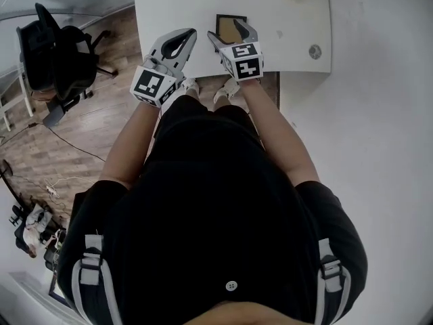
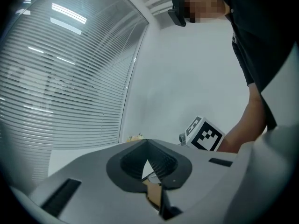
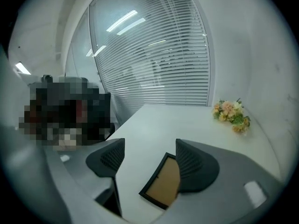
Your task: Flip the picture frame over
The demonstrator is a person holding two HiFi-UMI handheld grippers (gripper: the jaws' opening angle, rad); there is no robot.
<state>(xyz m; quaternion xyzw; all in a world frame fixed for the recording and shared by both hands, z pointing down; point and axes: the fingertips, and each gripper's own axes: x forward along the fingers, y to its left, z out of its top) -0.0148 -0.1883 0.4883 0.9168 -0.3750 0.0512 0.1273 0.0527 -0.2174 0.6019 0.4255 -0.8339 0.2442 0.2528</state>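
Picture frame [image 1: 229, 29]: brown backing up, flat on white bench [image 1: 183, 2]. Right hand-held gripper [image 3: 149, 146]: jaws wide, near frame. Left hand-held gripper [image 2: 148, 143]: jaws together, empty.

One picture frame [image 3: 163, 181], one table [image 1: 183, 5], one flower bunch [image 3: 231, 115], one chair [image 1: 57, 59] — two grippers: left gripper [image 1: 190, 34], right gripper [image 1: 229, 32].

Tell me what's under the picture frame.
The picture frame lies flat on the white table, brown side up. Its downward face is covered, so nothing between frame and table shows. One jaw of the open right gripper hides one edge of it.
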